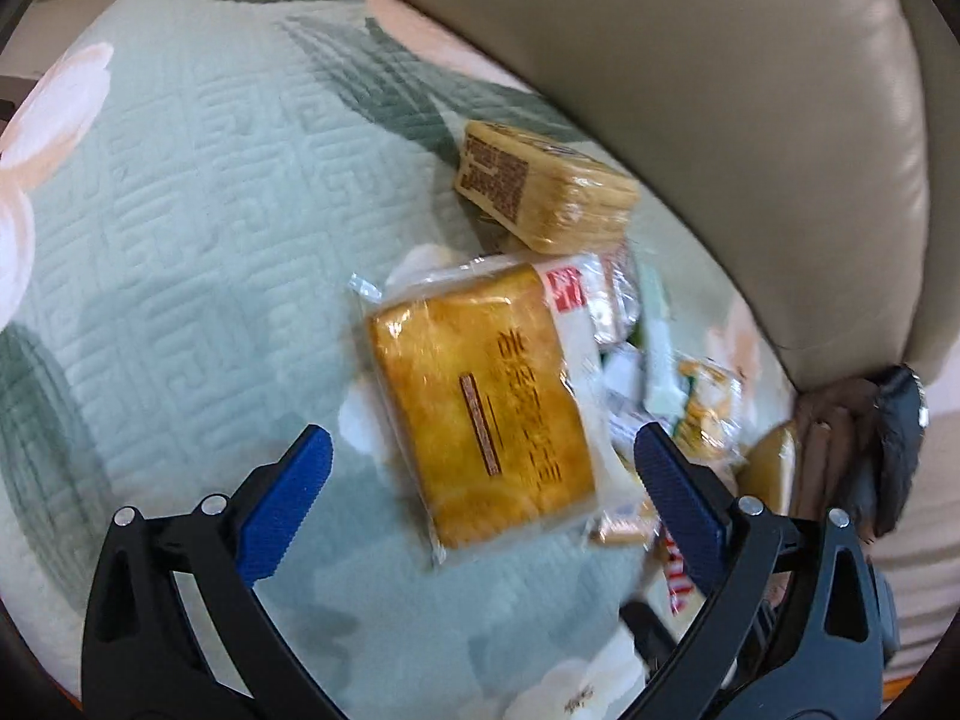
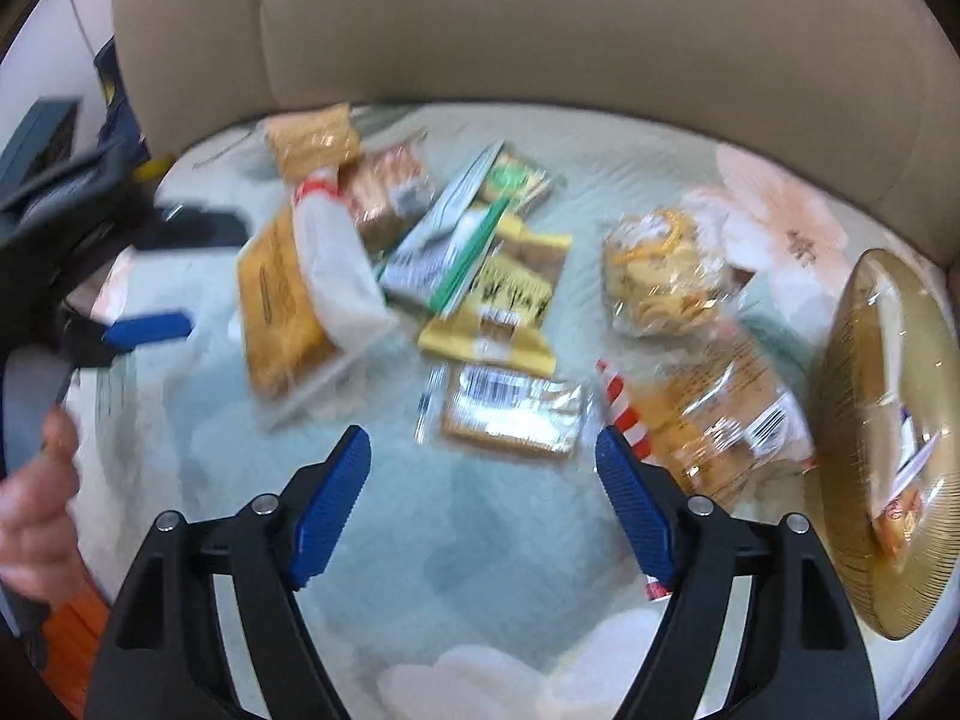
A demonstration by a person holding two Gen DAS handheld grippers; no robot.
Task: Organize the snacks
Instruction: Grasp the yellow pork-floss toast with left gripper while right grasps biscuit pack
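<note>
Snack packs lie scattered on a pale green quilted sofa cover [image 1: 180, 210]. In the left wrist view a wrapped golden cake [image 1: 486, 402] lies just ahead of my open, empty left gripper [image 1: 480, 456], with a brown biscuit pack [image 1: 540, 186] behind it. In the right wrist view my right gripper [image 2: 480, 450] is open and empty above a barcode-labelled cracker pack [image 2: 510, 414]. The same golden cake [image 2: 288, 312], a yellow pack [image 2: 510, 300], a green-white pack [image 2: 450, 240], a clear twisted-snack bag [image 2: 660, 276] and a bread bag [image 2: 720, 414] lie around it. The left gripper [image 2: 150, 276] shows at left.
The beige leather sofa back [image 2: 540, 30] rises behind the snacks. A gold ribbed plate [image 2: 888, 432] in plastic wrap leans at the right edge. The person's hand [image 2: 36, 510] holds the left tool at lower left. More small packs [image 1: 690, 396] pile beside the cake.
</note>
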